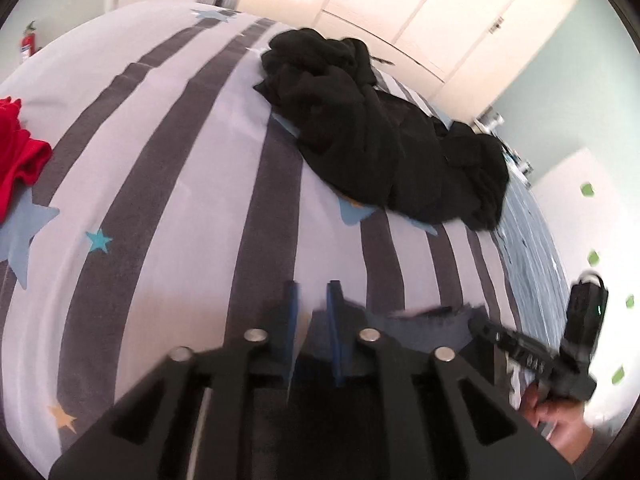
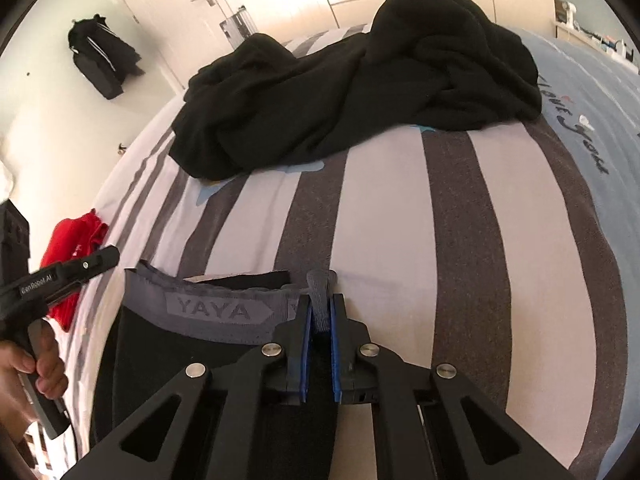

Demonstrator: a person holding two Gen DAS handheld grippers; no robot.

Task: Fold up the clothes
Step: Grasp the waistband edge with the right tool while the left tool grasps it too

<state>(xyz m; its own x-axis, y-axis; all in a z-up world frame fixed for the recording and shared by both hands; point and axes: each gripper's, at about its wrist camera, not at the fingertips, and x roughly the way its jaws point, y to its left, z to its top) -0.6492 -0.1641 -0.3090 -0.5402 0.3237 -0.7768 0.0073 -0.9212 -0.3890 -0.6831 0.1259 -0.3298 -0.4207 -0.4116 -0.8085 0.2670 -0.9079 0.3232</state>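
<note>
open striped bedspread (image 2: 400,208) lies ahead; the black clothes heap (image 2: 340,92) blocks the far side.

The red garment (image 1: 18,148) is cut off at nine o'clock; the black pile (image 2: 352,92) hides the bedspread's stars beneath.

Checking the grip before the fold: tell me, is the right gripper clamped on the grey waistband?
Yes, in the right wrist view the right gripper has its blue pads closed on a pinch of the grey waistband.

We see each black gripper (image 2: 320,312) with blue finger pads (image 2: 306,344), silver screws (image 2: 272,349), and white "GenRobot.AI" lettering (image 2: 36,280).
</note>
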